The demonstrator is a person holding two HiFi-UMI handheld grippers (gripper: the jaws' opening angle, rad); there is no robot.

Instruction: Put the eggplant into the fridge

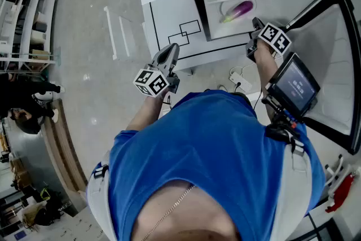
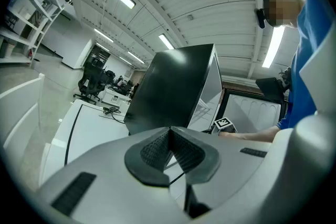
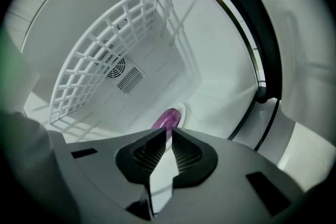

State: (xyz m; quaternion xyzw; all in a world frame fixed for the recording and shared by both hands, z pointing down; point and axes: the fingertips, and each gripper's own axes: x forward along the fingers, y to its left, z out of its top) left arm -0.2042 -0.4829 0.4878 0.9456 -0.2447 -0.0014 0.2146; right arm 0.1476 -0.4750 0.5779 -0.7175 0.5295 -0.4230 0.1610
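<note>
Right gripper (image 3: pixel 169 132), jaws a slit apart on nothing, points into the fridge (image 3: pixel 220 76). The eggplant (image 3: pixel 167 118) lies on the fridge floor just beyond the tips, thick end nearest them. Left gripper (image 1: pixel 171 51), clenched and empty, hangs outside the fridge, farther off.

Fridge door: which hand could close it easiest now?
Probably right. The right gripper is at the mouth of the open black fridge, next to its swung-out door, where the purple eggplant already lies. The left gripper, shut, is farther away beside the white table.
</note>
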